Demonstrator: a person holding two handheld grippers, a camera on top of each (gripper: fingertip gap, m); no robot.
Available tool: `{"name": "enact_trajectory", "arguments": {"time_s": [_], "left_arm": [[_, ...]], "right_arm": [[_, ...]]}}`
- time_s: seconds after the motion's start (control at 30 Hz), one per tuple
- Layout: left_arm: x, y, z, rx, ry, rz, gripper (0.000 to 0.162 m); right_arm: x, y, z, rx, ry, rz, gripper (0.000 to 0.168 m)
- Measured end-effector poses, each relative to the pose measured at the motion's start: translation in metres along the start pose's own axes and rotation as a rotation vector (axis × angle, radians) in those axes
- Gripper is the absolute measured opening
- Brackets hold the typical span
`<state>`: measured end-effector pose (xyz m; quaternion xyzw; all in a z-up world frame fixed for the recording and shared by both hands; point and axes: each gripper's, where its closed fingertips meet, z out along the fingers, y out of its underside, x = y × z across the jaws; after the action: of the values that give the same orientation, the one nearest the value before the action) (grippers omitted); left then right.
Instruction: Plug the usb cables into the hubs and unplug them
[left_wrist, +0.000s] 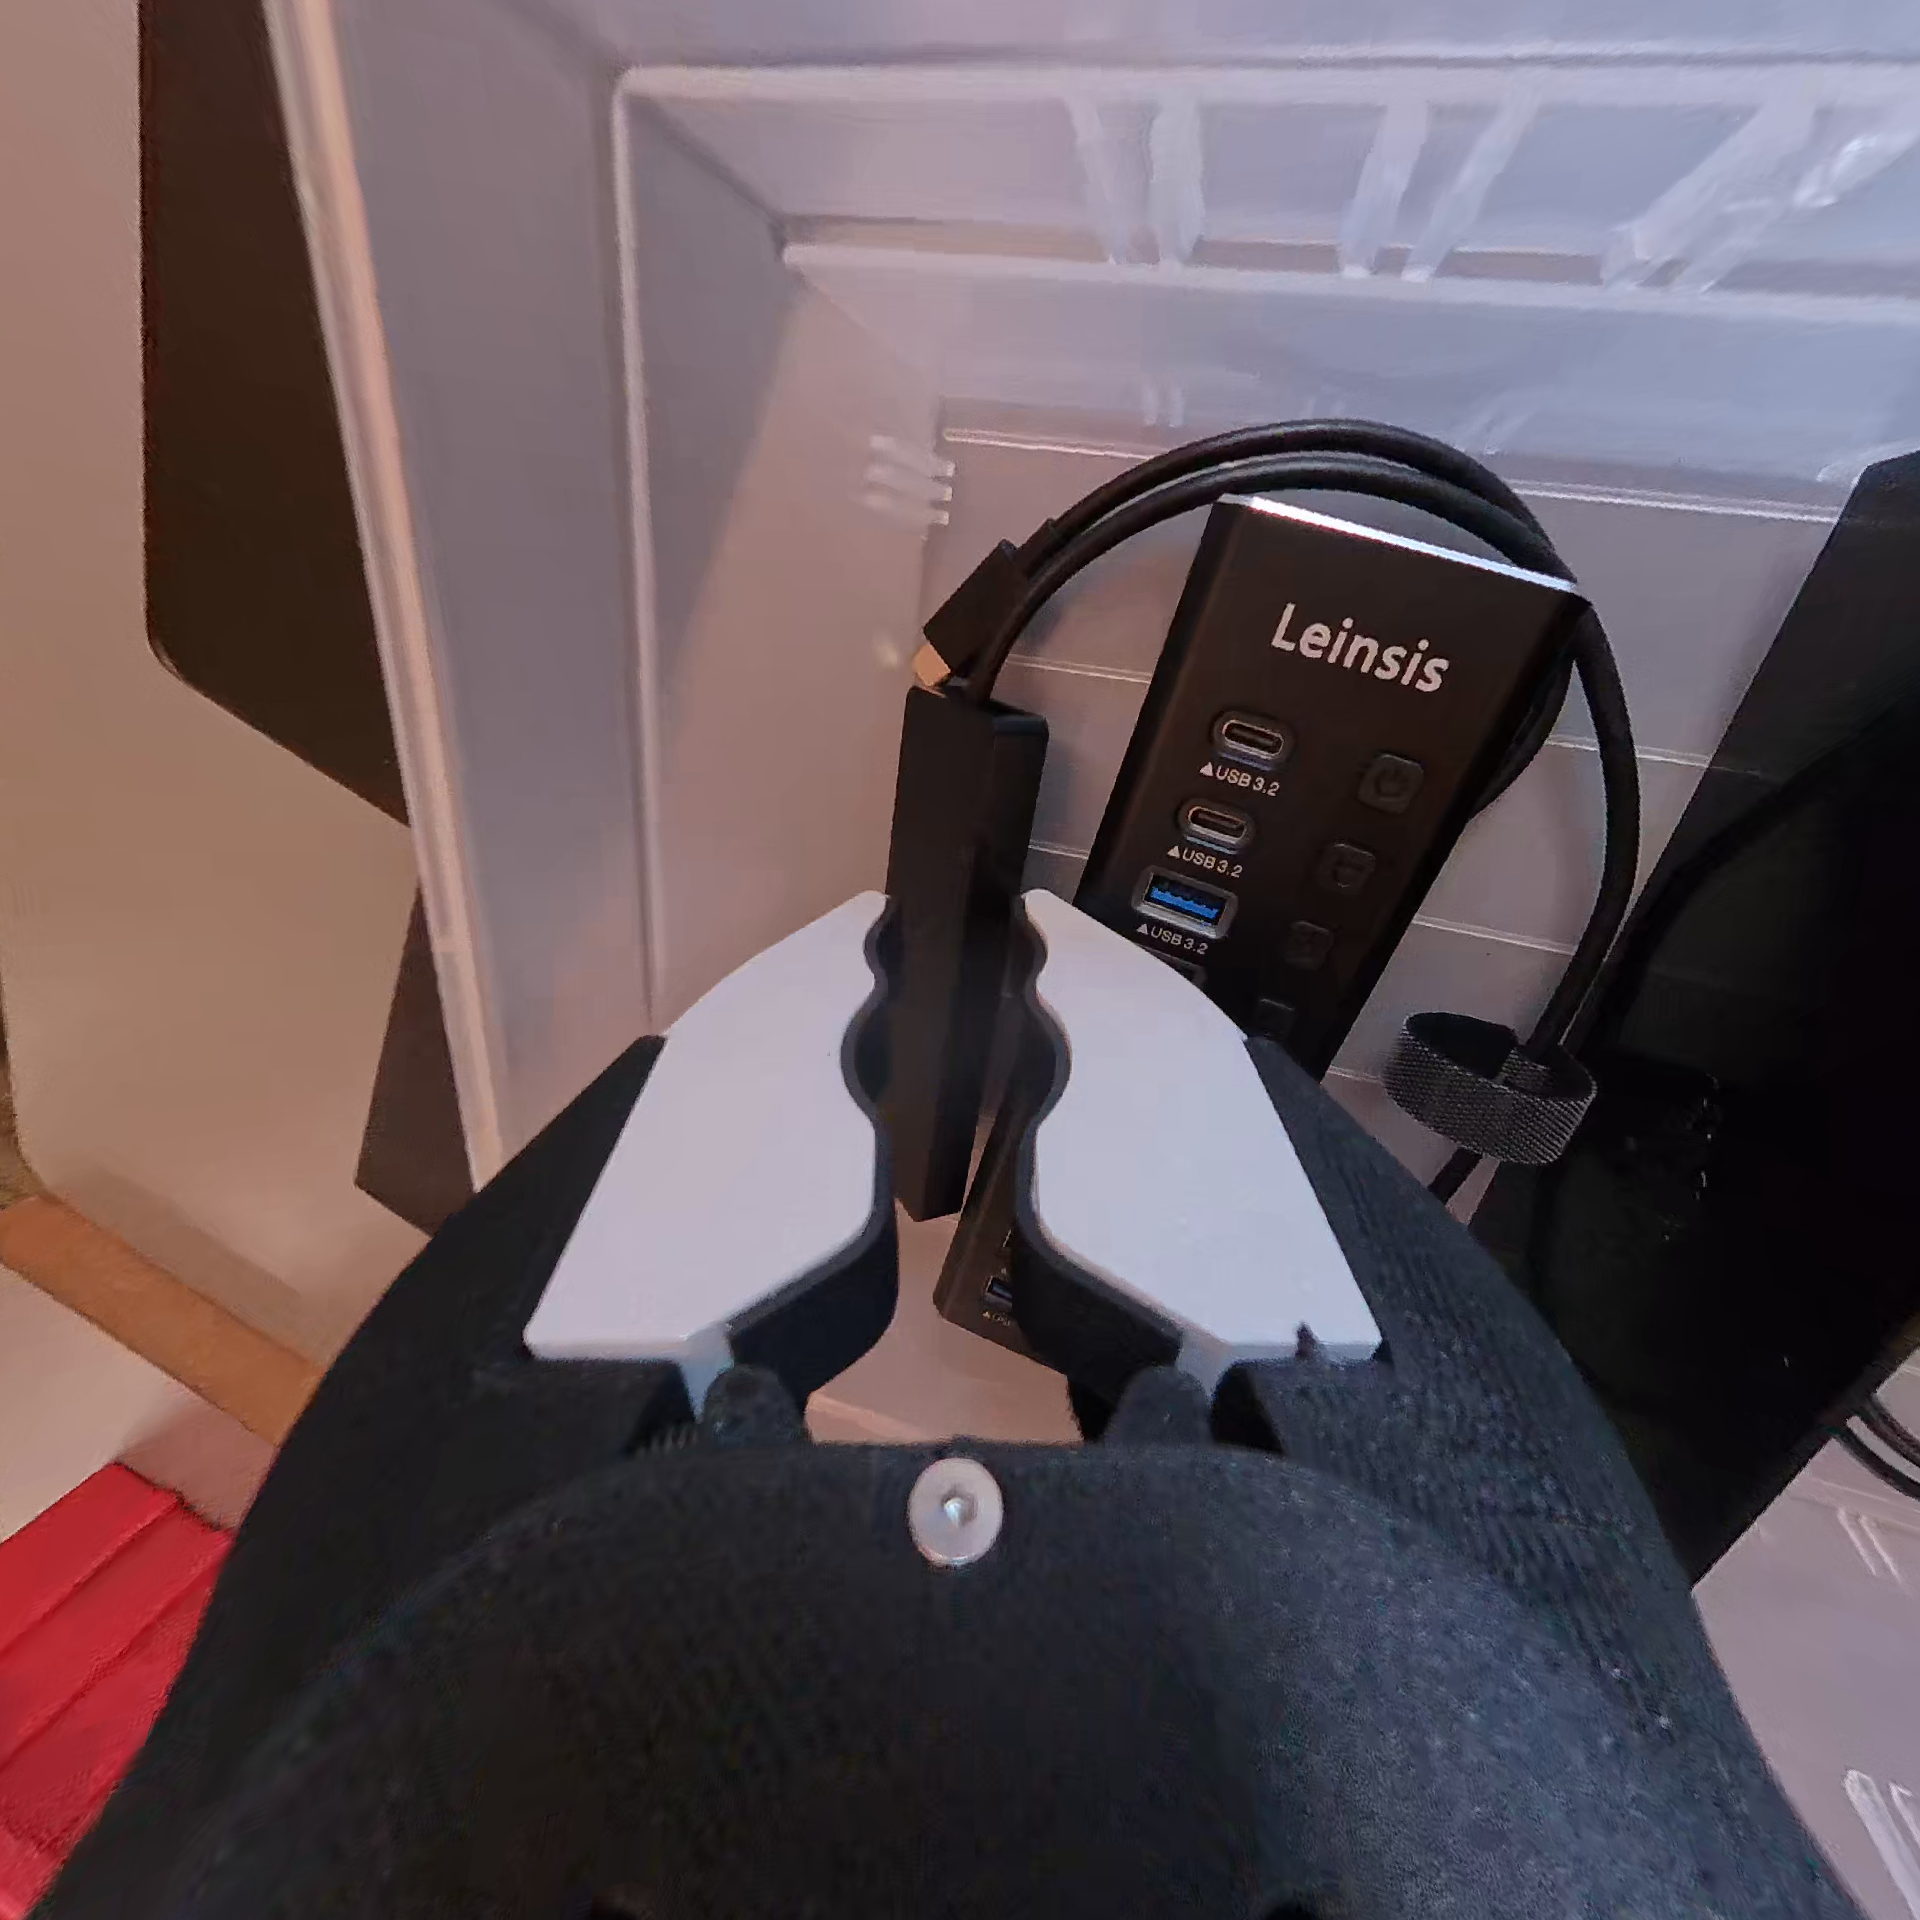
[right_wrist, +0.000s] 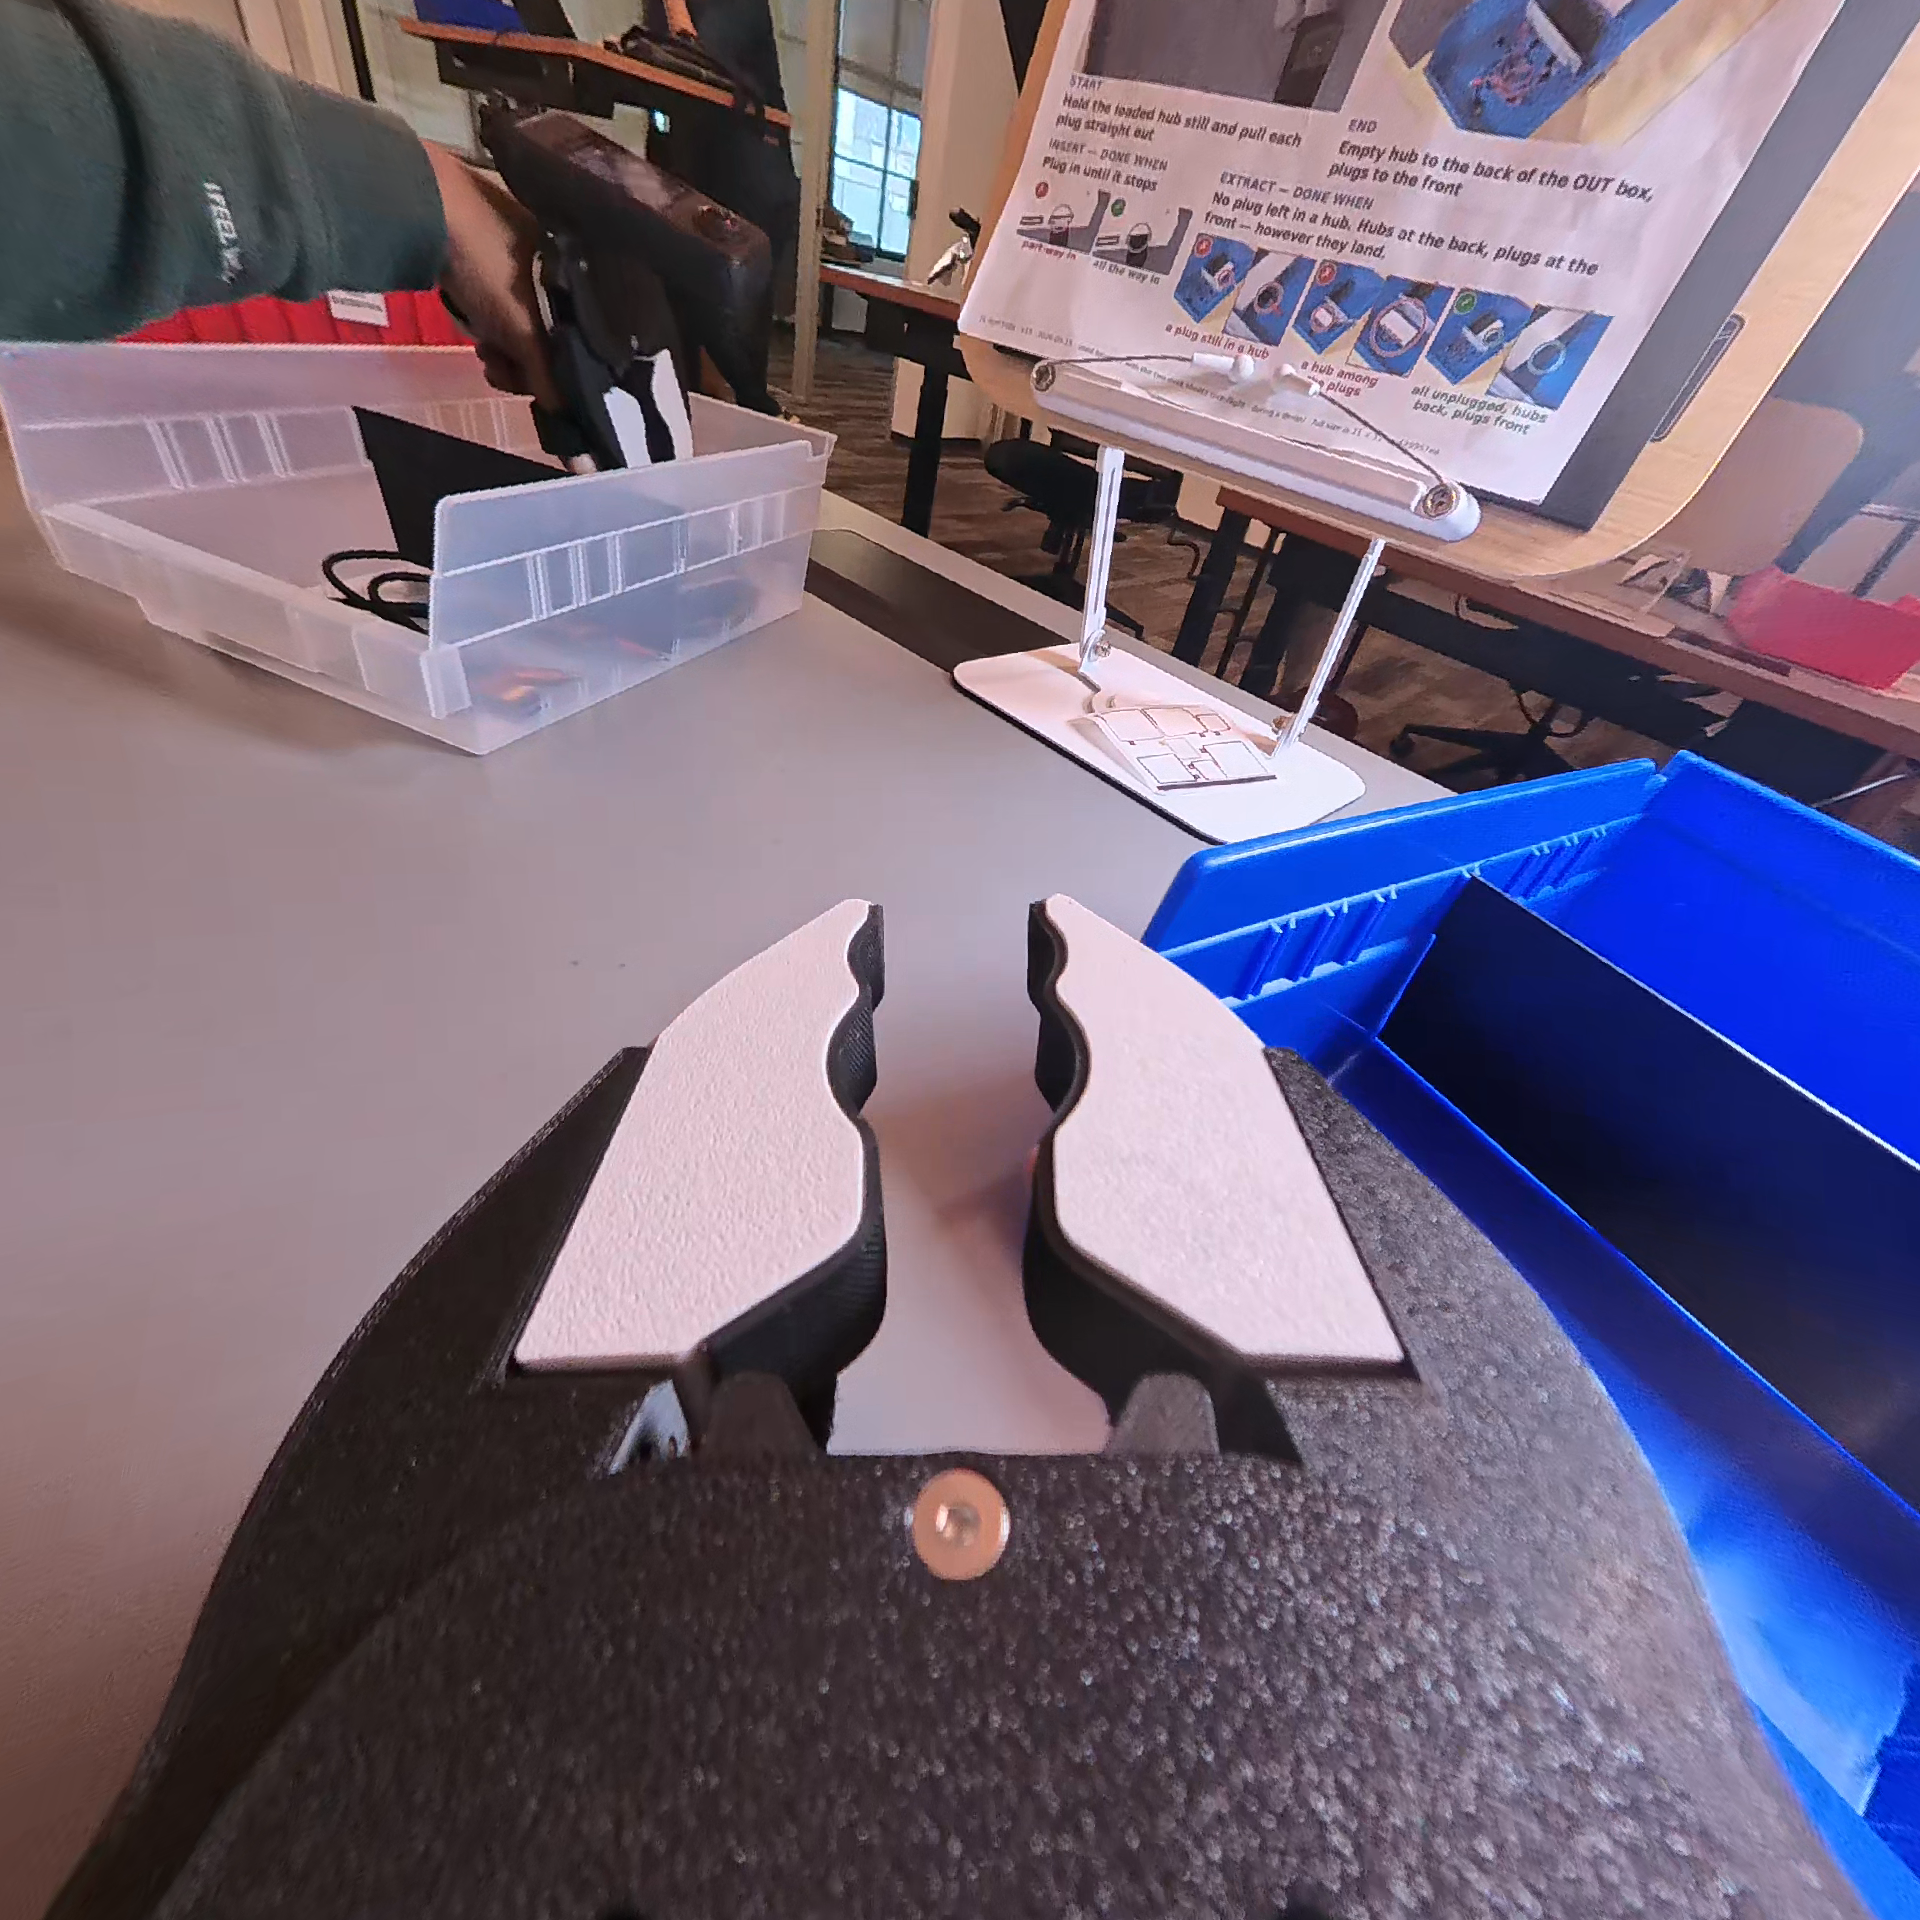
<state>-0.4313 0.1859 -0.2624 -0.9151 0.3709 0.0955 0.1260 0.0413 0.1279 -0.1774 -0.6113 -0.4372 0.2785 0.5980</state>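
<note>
In the left wrist view my left gripper (left_wrist: 956, 914) is shut on a slim black hub (left_wrist: 961, 821), held upright inside a clear bin (left_wrist: 727, 416). A black cable (left_wrist: 1351, 436) loops over from the right; its plug (left_wrist: 971, 613) meets the slim hub's top end with a bit of metal tip showing. Behind it a larger black hub (left_wrist: 1299, 790) with several ports leans against the bin wall. My right gripper (right_wrist: 956, 925) is open and empty above the grey table (right_wrist: 364, 987). The right wrist view shows the left gripper (right_wrist: 623, 416) far off in the clear bin (right_wrist: 582, 582).
A dark strap (left_wrist: 1486, 1086) wraps the cable. A black divider (left_wrist: 1766, 935) stands right of the hubs. A blue bin (right_wrist: 1558, 1039) with a dark divider sits right of my right gripper. A white stand (right_wrist: 1164, 748) holds an instruction sheet. A green sleeve (right_wrist: 208, 177) shows. The tips of one gripper are about 50 cm away from the tips of the other.
</note>
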Motion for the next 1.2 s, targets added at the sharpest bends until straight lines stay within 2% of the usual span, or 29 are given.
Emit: {"name": "enact_trajectory", "arguments": {"time_s": [0.17, 0.5, 0.53, 0.57, 0.83, 1.0, 1.07, 1.2], "left_arm": [[0.001, -0.003, 0.002, 0.027, -0.005, 0.015, 0.017], [-0.003, -0.004, -0.003, 0.008, -0.316, 0.262, 0.008], [-0.003, -0.005, -0.003, 0.015, -0.328, 0.275, 0.0], [-0.003, -0.005, -0.004, 0.017, -0.338, 0.283, 0.0], [-0.009, -0.007, -0.043, 0.142, -0.354, 0.189, 0.0], [-0.003, -0.021, -0.043, 0.219, -0.262, 0.095, 0.0], [-0.003, -0.03, -0.032, 0.218, -0.237, 0.063, 0.02], [-0.005, -0.032, -0.005, 0.089, -0.208, 0.092, 0.027]], "right_arm": [[0.0, 0.001, 0.001, -0.006, -0.006, 0.016, 0.027], [-0.002, 0.0, -0.001, -0.013, -0.003, -0.013, 0.026], [-0.002, 0.001, -0.001, -0.014, -0.001, -0.016, 0.026], [-0.002, 0.001, -0.002, -0.015, 0.002, -0.019, 0.026], [0.0, -0.002, -0.004, 0.001, 0.001, -0.003, 0.025], [-0.005, -0.002, -0.003, -0.003, -0.016, -0.003, 0.025], [-0.006, 0.001, -0.002, -0.015, -0.017, -0.008, 0.025], [-0.005, 0.004, -0.002, -0.029, -0.014, -0.004, 0.025]]}}
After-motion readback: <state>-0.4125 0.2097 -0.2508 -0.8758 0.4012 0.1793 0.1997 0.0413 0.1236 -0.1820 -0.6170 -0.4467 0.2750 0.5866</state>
